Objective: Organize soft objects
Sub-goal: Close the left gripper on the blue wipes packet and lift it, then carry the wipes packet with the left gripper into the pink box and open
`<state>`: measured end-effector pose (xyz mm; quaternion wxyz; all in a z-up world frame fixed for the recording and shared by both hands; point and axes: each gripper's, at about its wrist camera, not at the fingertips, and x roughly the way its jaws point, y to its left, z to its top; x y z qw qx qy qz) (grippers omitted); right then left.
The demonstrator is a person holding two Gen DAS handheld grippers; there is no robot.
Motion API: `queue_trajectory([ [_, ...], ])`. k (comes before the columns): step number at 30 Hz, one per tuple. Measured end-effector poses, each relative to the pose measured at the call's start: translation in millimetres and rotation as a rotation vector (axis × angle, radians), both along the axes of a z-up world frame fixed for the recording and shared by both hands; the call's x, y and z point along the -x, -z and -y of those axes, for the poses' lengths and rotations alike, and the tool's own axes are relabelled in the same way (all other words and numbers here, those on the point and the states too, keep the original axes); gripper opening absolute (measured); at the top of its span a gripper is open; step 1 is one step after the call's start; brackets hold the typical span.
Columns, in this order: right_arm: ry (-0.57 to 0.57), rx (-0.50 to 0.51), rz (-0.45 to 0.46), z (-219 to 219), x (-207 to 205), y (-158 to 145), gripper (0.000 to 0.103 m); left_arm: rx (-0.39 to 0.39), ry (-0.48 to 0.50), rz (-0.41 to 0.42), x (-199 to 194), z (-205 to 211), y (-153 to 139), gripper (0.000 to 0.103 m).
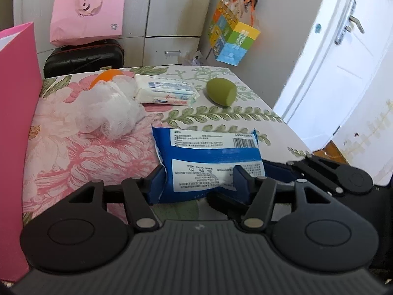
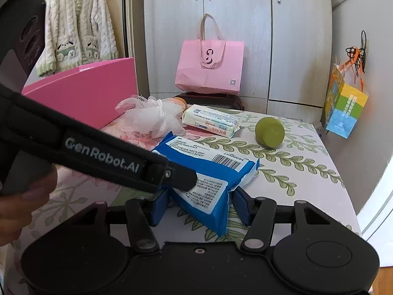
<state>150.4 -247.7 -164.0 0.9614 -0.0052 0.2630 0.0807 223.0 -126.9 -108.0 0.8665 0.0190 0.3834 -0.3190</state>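
A blue wipes pack [image 1: 208, 157] lies on the floral tablecloth [image 1: 98, 152]. My left gripper [image 1: 199, 184] has its blue fingers on both sides of the pack's near end, pressing it. My right gripper [image 2: 200, 205] straddles the same pack [image 2: 208, 179] from the right, fingers against its end. Behind it lie a white mesh bath pouf [image 1: 110, 108], an orange sponge [image 1: 108, 76], a white tissue pack [image 1: 167, 91] and a green egg-shaped sponge [image 1: 221, 92]. A pink box [image 2: 86, 91] stands at the table's left.
A pink paper bag [image 2: 211, 66] sits on a black suitcase [image 1: 83, 59] behind the table. A colourful bag [image 2: 343, 108] hangs on the right wall. A white door [image 1: 331, 73] is at the right. The left gripper's body [image 2: 73, 147] crosses the right wrist view.
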Motion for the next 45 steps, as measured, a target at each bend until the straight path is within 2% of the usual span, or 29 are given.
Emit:
queue_trajectory([
  [4, 0.006, 0.006, -0.004, -4, 6, -1, 0.070, -0.017, 0.000, 0.002, 13, 0, -3, 0.057],
  [13, -0.020, -0.009, -0.006, -15, 32, -10, 0.071, -0.029, -0.019, -0.009, 40, -14, -18, 0.057],
  [19, -0.056, 0.004, -0.044, -25, 48, -21, 0.071, -0.038, -0.006, -0.031, 60, -25, -25, 0.058],
  [23, -0.082, -0.008, -0.090, -29, 59, -28, 0.071, -0.028, -0.015, -0.071, 74, -37, -28, 0.058],
  [28, -0.149, 0.007, -0.127, -40, 70, -33, 0.071, -0.067, -0.007, -0.100, 90, -53, -34, 0.057],
  [35, -0.223, 0.030, -0.156, -70, 89, -59, 0.071, -0.022, 0.002, -0.174, 103, -97, -60, 0.057],
  [39, -0.271, 0.071, -0.129, -93, 101, -81, 0.071, 0.012, -0.007, -0.171, 114, -127, -80, 0.057],
  [45, -0.335, 0.112, -0.039, -128, 115, -109, 0.073, 0.020, -0.049, -0.096, 130, -164, -111, 0.057],
])
